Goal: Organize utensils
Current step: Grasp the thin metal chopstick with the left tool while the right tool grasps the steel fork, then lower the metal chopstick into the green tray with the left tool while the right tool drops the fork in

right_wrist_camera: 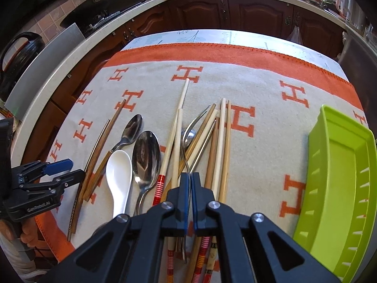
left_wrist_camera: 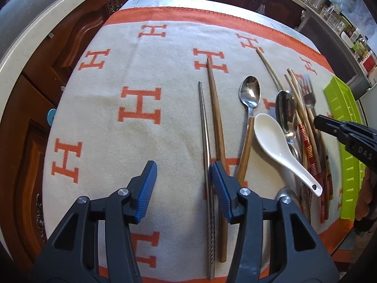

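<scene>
- Kitchen table, under an H-patterned orange blanket [right_wrist_camera: 271, 89], carried the jumbled utensils.
- Fork [right_wrist_camera: 188, 134] rose tilted from the chopstick pile [right_wrist_camera: 219, 141], pinched in the right gripper [right_wrist_camera: 190, 181].
- Left gripper [left_wrist_camera: 183, 181] hovered spread wide beside a steel chopstick [left_wrist_camera: 205, 127].
- Green tray [right_wrist_camera: 334, 179] sat right of the pile.

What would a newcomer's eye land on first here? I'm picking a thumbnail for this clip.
Probably the jumble of utensils heaped mid-blanket, with the right gripper shut on a fork from the pile. Next, the lime-green tray at the right edge, and the cream blanket patterned with orange H's.
</scene>
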Tool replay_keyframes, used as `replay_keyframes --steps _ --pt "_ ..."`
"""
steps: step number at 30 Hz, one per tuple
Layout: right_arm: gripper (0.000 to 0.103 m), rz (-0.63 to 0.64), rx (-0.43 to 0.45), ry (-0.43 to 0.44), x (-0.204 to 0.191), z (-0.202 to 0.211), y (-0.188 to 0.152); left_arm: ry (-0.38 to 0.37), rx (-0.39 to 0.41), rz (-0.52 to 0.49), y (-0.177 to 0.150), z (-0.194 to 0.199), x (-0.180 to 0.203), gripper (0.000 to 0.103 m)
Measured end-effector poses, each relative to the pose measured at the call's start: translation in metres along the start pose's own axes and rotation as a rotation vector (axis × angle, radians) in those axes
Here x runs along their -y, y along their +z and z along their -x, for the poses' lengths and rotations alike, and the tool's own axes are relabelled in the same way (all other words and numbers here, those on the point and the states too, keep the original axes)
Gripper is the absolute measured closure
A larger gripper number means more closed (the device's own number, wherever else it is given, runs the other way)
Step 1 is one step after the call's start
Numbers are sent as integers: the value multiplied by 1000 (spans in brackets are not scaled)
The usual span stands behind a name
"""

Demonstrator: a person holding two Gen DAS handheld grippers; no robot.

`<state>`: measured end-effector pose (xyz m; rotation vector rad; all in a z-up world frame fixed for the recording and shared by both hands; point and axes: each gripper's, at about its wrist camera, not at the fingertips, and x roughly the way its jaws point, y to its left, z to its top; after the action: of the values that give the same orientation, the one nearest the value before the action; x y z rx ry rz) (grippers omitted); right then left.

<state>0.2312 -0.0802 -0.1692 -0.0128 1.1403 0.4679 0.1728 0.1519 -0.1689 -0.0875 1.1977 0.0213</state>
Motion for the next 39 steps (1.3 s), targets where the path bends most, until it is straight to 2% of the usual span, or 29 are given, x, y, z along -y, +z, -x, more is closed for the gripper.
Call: replay_keyframes --steps 3,7,8,9,10,11,14,19,25,32,39 --pt "101 -7 17 12 0 8 -2 67 3 -37 -2 -1 6 57" --pt "101 -12 42 32 -2 17 -5 110 22 -53 -6 0 13 57" --pt "101 -13 49 38 -2 20 -6 108 23 -44 -6 0 14 62" --pt "101 -15 54 45 -2 22 -7 88 23 -38 -6 0 14 79" --pt "101 -20 58 55 -2 24 -8 68 24 -34 -6 0 15 89" --pt "101 -22 61 60 -2 26 -10 98 24 -36 -8 1 19 99" --pt "101 -30 68 72 -2 33 -15 116 27 -25 -9 2 22 99" --pt "101 -64 92 89 5 49 -25 77 14 21 -15 13 20 100" --pt "101 -111 131 93 20 74 -41 22 54 30 -18 52 29 100" --pt "101 -166 187 84 45 106 -59 -74 104 -17 -16 100 68 100" --pt "101 -218 215 34 81 127 -80 -175 130 -100 -2 131 139 100"
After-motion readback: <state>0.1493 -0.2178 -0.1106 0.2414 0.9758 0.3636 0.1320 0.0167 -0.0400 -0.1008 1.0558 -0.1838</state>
